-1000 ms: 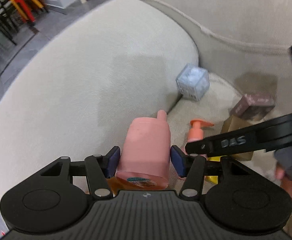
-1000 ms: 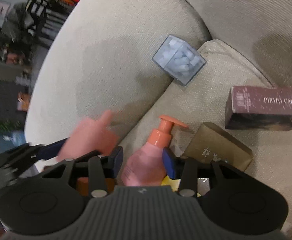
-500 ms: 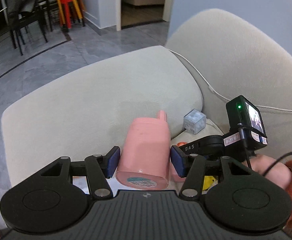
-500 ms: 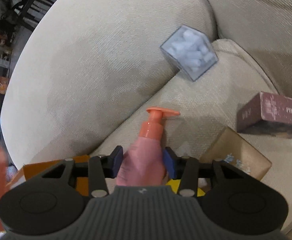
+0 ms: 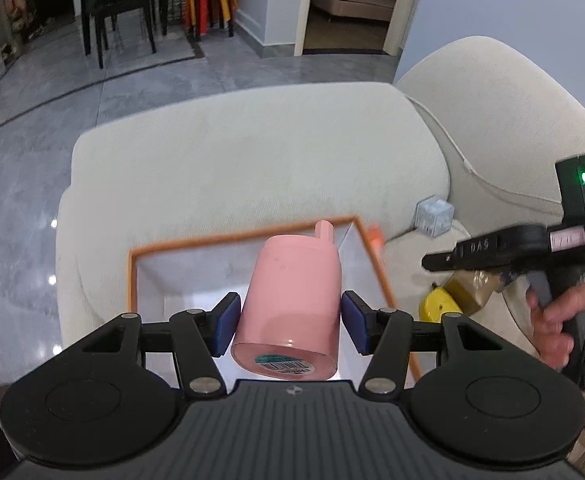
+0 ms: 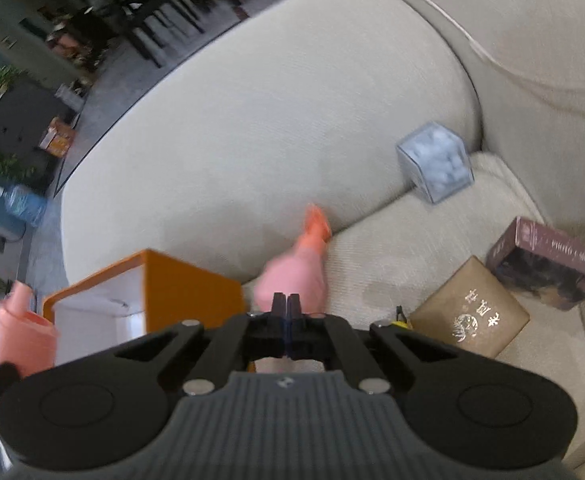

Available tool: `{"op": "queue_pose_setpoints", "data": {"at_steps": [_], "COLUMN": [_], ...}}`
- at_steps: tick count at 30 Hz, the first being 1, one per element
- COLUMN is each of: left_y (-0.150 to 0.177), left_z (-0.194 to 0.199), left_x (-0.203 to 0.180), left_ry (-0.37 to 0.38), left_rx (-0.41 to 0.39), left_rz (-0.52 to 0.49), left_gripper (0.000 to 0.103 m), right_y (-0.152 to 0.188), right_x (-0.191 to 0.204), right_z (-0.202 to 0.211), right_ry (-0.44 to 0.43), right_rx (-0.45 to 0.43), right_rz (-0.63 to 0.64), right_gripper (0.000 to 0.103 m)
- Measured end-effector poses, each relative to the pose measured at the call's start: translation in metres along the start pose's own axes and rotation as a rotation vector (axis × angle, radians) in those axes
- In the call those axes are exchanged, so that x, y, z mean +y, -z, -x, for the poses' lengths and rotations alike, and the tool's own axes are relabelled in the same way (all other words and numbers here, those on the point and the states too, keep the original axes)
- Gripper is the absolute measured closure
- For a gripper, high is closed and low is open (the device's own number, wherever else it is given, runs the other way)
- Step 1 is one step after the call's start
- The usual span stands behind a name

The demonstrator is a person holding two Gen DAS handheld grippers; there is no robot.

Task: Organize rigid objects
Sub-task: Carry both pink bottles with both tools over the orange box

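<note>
two hand-held grippers | left (image 5: 286,322) clamps pink bottle (image 5: 292,300) over box rim (image 5: 228,240) | right (image 6: 287,304) closed empty

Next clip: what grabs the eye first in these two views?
The pink cup stands out, clamped in the left hand-held gripper above the orange-rimmed box on the sofa. In the right view, the right hand-held gripper is shut on nothing, with a blurred pink pump bottle just beyond its tips.
</note>
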State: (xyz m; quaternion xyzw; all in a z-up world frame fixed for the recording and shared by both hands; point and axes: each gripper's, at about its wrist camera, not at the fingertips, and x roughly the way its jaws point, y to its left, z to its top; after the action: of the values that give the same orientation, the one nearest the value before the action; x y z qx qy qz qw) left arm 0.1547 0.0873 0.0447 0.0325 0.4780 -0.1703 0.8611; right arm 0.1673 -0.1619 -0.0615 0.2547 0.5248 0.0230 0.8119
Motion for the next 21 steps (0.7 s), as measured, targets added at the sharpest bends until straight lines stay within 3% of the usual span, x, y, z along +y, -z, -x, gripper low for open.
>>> {"op": "queue_pose_setpoints", "data": {"at_steps": [3, 6, 7, 11, 21], "left_y": [0.011, 0.018, 0.019, 0.017, 0.013], "left_z": [-0.001, -0.007, -0.01, -0.035, -0.09], "left_x": [0.007, 0.014, 0.017, 0.026, 0.044], "left_ry": [-0.027, -0.047, -0.047, -0.053, -0.133], "left_rx": [0.003, 0.006, 0.011, 0.046, 0.134], "left_rz": [0.02, 0.054, 0.068, 0.093, 0.034], "left_gripper": [0.039, 0.039, 0.039, 0.039, 0.039], "right_y": [-0.004, -0.013, -0.012, -0.016, -0.037], "right_x": [-0.002, -0.006, -0.005, -0.008, -0.033], "right_z": [-0.008, -0.02, -0.021, -0.037, -0.092], "right_ry": [0.024, 0.045, 0.038, 0.026, 0.011], "right_rx": [0.018, 0.035, 0.035, 0.045, 0.054], "right_rz": [-0.007, -0.058, -0.069, -0.143, -0.443], "right_gripper": [0.103, 0.082, 0.068, 0.065, 0.065]}}
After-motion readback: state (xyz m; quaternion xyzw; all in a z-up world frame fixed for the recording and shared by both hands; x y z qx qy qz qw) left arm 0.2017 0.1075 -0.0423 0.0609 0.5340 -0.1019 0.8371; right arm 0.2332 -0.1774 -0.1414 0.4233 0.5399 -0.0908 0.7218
